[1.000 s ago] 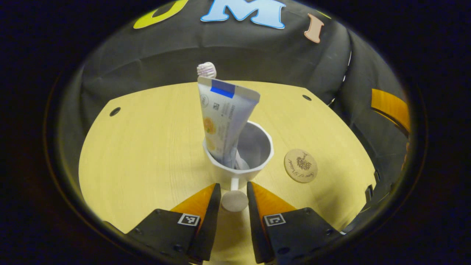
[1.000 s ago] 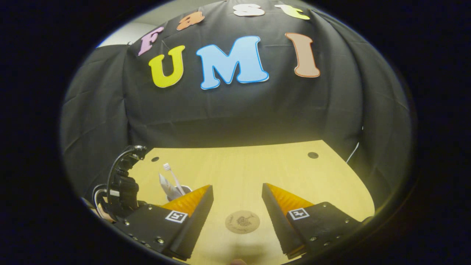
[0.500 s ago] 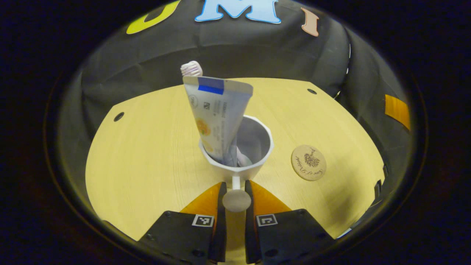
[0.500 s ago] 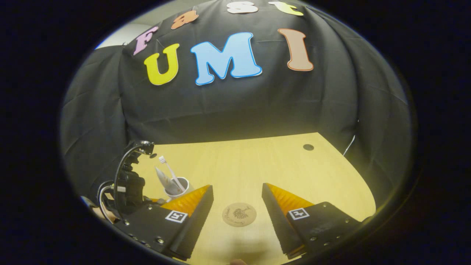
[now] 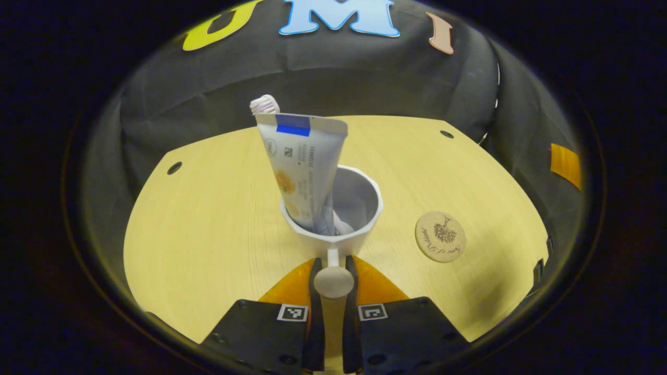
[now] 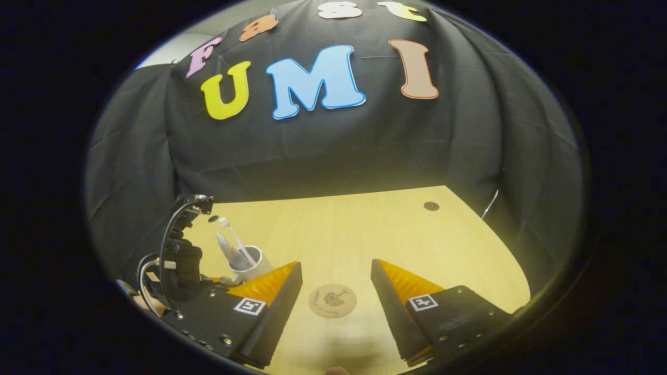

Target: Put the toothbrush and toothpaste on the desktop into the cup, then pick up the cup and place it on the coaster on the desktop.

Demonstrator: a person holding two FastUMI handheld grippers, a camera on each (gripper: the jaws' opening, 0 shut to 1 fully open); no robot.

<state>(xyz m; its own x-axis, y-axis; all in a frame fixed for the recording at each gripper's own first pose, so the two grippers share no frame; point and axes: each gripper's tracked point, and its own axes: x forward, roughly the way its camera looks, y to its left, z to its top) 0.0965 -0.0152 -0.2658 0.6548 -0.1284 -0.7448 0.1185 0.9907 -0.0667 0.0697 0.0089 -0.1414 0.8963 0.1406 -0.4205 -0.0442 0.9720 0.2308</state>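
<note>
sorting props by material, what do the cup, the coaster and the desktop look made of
Cup: white, smooth, faceted, faint sheen; plastic or glazed ceramic, can't tell. Coaster: a thin tan disc with a dark printed motif; likely wood or cork. Desktop: pale yellow with fine straight grain lines; wood or wood-look laminate, matte.

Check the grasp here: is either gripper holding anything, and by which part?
The left gripper is shut on the cup, pinching its handle knob. The right gripper is open and holds nothing.
</note>
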